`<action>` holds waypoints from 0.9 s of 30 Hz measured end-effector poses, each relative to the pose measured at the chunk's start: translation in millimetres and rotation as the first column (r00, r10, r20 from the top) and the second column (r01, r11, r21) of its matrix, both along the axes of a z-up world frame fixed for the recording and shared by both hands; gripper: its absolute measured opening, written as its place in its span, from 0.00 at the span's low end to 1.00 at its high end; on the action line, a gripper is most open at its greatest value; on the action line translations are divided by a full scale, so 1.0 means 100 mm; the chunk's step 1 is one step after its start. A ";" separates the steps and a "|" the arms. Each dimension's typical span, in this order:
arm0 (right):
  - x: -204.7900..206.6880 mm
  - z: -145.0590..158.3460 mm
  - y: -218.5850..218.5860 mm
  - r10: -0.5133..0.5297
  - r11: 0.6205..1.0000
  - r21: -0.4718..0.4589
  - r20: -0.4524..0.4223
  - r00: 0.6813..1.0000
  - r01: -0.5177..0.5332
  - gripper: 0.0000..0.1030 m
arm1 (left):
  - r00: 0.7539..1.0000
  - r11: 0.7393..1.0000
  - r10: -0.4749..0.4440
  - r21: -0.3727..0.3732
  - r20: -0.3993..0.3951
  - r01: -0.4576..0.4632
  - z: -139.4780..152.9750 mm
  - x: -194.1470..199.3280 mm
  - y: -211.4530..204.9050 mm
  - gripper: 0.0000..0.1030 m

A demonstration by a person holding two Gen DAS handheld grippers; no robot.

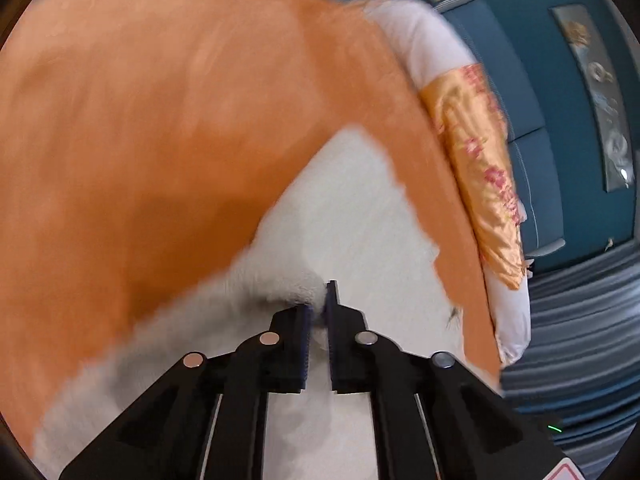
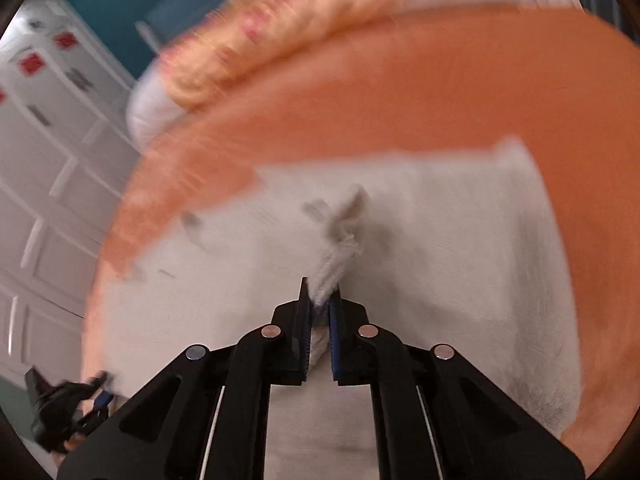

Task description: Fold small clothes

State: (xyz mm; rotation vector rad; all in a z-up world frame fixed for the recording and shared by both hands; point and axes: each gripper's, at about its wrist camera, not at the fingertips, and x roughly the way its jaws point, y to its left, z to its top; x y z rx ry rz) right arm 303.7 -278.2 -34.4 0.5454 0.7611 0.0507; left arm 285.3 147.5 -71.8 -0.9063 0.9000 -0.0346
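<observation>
A white fuzzy garment (image 1: 352, 220) lies spread on an orange bedsheet (image 1: 160, 120). My left gripper (image 1: 319, 304) is shut on a bunched edge of the white garment. In the right wrist view the same white garment (image 2: 440, 248) spreads over the orange sheet (image 2: 440, 92). My right gripper (image 2: 320, 300) is shut on a pinched ridge of the garment, lifted into a peak. The left gripper (image 2: 92, 396) shows at the lower left of the right wrist view, at the garment's edge. Both views are motion blurred.
A white pillow with an orange floral cover (image 1: 476, 168) lies along the bed's edge; it also shows in the right wrist view (image 2: 280, 32). A teal wall (image 1: 540, 60), a striped rug (image 1: 580, 340) and white cabinet doors (image 2: 52, 160) surround the bed.
</observation>
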 end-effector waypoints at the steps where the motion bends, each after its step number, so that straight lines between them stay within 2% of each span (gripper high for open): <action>1: -0.09 0.18 0.02 0.007 1.000 -0.001 0.065 0.998 -0.007 0.06 | 1.000 1.000 0.010 0.028 0.024 -0.011 0.08 0.03 0.03 0.04; 2: -0.25 0.36 0.01 0.002 1.000 0.006 0.141 0.990 -0.003 0.06 | 0.999 0.997 0.021 0.076 0.049 -0.025 0.17 0.05 0.04 0.04; 3: -0.38 0.40 -0.02 -0.013 1.000 0.012 0.176 0.984 0.011 0.06 | 0.998 0.994 0.020 0.103 0.060 -0.026 0.17 0.03 0.09 0.04; 4: -0.44 0.35 -0.05 -0.029 1.000 0.010 0.171 0.985 0.028 0.06 | 0.998 0.992 0.012 0.128 0.062 -0.020 0.15 0.02 0.10 0.04; 6: -0.46 -0.15 -0.15 -0.063 0.998 -0.021 0.016 0.998 0.064 0.06 | 1.000 0.979 -0.024 0.202 0.016 0.020 0.00 0.03 0.02 0.04; 8: -0.43 -0.79 -0.23 -0.088 0.996 -0.036 -0.197 0.976 0.083 0.05 | 0.996 0.963 -0.062 0.259 -0.064 0.076 -0.27 0.07 -0.11 0.05; 9: -0.52 -0.86 -0.26 -0.090 0.996 0.006 -0.160 0.983 0.092 0.05 | 0.995 0.962 -0.068 0.260 -0.071 0.085 -0.35 0.00 -0.10 0.06; 13: -0.59 -0.73 -0.31 -0.118 0.991 0.044 -0.158 0.980 0.126 0.07 | 0.998 0.954 -0.064 0.290 -0.028 0.070 -0.37 -0.10 -0.13 0.08; 15: -0.70 -0.58 -0.33 -0.177 0.984 -0.018 -0.138 0.974 0.176 0.09 | 0.998 0.950 -0.069 0.304 -0.005 0.067 -0.41 -0.12 -0.14 0.11; 17: -0.75 -0.36 -0.28 -0.224 0.973 -0.074 -0.078 0.971 0.219 0.09 | 0.997 0.944 -0.078 0.325 0.027 0.065 -0.44 -0.19 -0.14 0.11; 19: -0.62 -0.16 -0.11 -0.136 0.989 -0.064 -0.031 0.990 0.134 0.09 | 0.995 0.939 -0.082 0.338 0.050 0.061 -0.45 -0.23 -0.16 0.11; 22: -0.20 -0.02 0.51 0.097 0.992 -0.079 -0.006 0.995 -0.098 0.09 | 0.995 0.945 -0.077 0.323 0.069 0.050 -0.47 -0.21 -0.14 0.11; 24: 0.05 -0.03 0.97 0.237 0.966 -0.103 -0.026 0.971 -0.239 0.09 | 0.994 0.946 -0.075 0.322 0.084 0.045 -0.48 -0.22 -0.14 0.11; 27: 0.48 -0.15 1.77 0.421 0.890 -0.156 -0.078 0.904 -0.429 0.09 | 0.992 0.943 -0.077 0.330 0.099 0.040 -0.50 -0.22 -0.17 0.11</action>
